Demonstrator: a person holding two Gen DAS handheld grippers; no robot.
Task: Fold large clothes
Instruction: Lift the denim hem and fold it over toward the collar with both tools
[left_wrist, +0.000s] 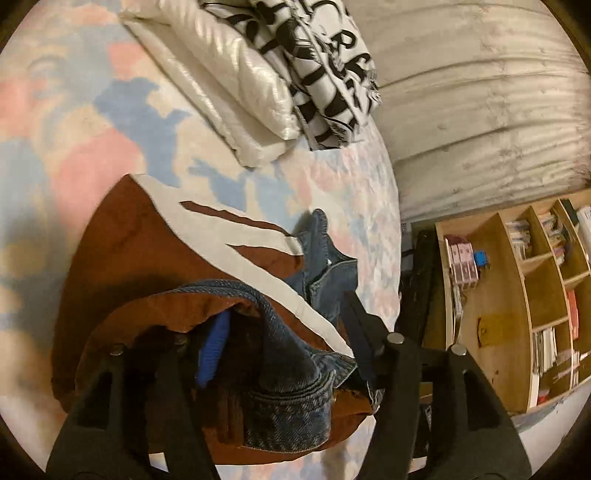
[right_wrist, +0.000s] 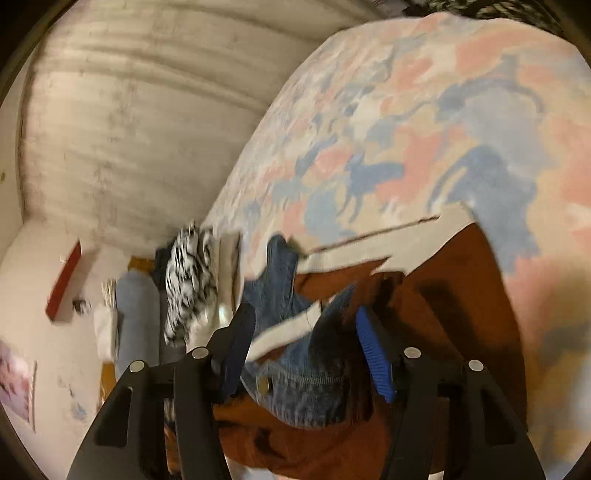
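A rust-brown jacket (left_wrist: 122, 254) with cream stripes and blue denim trim lies bunched on a pastel patterned bedspread (left_wrist: 74, 110). My left gripper (left_wrist: 284, 328) is open, its fingers (left_wrist: 212, 350) straddling a raised denim fold (left_wrist: 291, 398) of the jacket. In the right wrist view the same jacket (right_wrist: 461, 295) lies under my right gripper (right_wrist: 306, 339), which is open with its fingers (right_wrist: 375, 354) either side of a denim collar part (right_wrist: 306, 387). Neither gripper pinches the cloth.
A folded white quilted garment (left_wrist: 229, 81) and a black-and-white printed one (left_wrist: 325, 74) lie stacked on the bed's far part. A wooden bookshelf (left_wrist: 517, 302) stands beyond the bed edge. A grey curtain (right_wrist: 129, 110) hangs behind. A blue-grey cylinder (right_wrist: 136, 317) stands by the wall.
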